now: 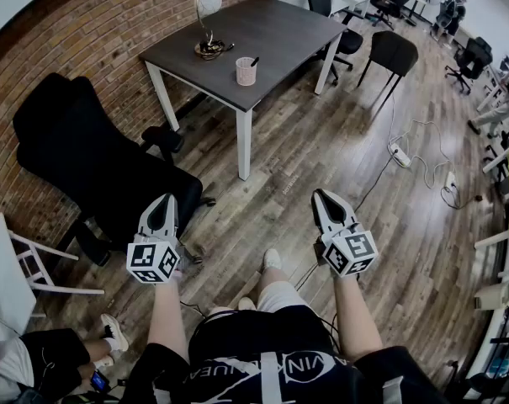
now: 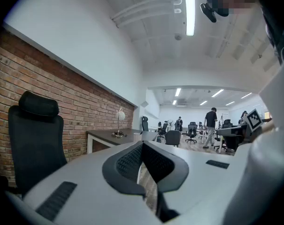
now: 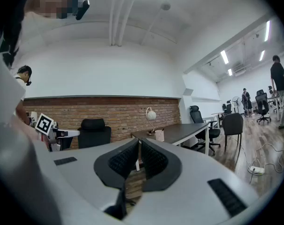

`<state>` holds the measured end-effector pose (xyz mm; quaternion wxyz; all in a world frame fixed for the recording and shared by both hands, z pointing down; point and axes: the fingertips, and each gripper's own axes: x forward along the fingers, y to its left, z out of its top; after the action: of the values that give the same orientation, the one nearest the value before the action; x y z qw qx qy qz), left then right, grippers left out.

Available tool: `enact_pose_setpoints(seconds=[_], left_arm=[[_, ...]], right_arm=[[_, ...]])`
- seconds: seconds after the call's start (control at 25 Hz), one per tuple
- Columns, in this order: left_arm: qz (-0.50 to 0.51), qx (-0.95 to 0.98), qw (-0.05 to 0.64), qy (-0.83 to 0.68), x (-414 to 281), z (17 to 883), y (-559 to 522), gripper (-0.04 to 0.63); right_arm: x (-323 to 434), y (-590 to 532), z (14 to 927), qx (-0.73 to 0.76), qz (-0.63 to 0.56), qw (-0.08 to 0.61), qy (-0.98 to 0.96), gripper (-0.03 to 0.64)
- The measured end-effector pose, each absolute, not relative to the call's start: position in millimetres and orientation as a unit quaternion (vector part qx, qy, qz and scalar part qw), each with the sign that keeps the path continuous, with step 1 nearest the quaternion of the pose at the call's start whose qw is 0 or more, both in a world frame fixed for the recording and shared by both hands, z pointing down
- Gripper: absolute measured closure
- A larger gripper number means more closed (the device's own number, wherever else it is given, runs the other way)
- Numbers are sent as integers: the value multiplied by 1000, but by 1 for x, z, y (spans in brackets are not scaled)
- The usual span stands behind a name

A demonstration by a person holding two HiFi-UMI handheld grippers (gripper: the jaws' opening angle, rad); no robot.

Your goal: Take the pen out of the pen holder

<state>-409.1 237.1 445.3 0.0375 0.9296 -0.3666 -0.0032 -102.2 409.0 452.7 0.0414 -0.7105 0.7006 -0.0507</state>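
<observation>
A pink pen holder point(image 1: 246, 71) with a dark pen point(image 1: 255, 61) sticking out of it stands near the front edge of a dark grey table point(image 1: 271, 32), far ahead of both grippers. In the right gripper view the pen holder point(image 3: 159, 135) shows small on that table point(image 3: 181, 131). My left gripper point(image 1: 166, 202) and right gripper point(image 1: 321, 197) are held level above the wooden floor, side by side, well short of the table. Both are shut with nothing between the jaws, as the left gripper point(image 2: 142, 145) and right gripper point(image 3: 139, 142) show in their own views.
A globe lamp point(image 1: 207, 5) stands on the table behind the holder. A black office chair point(image 1: 94, 167) is close on the left, beside a white frame point(image 1: 27, 268). A power strip and cables point(image 1: 400, 154) lie on the floor to the right. More chairs point(image 1: 393, 53) stand behind the table.
</observation>
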Motion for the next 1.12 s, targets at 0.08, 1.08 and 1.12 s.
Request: enact_pose_setpoints(seconds=[0.08,1.08,1.12], left_arm=[[-1,930,35,-365,-403,448,225,581],[17,918,59,-392,-285,454,69,581],[19,917,60,-394,-279,453,64,581]], right_arm=[[-93,397,457,-713,-51,45,698,581],[32,217,475,-691,-89,36,716,578],[39,210,475,-691,-91,37,716,578]])
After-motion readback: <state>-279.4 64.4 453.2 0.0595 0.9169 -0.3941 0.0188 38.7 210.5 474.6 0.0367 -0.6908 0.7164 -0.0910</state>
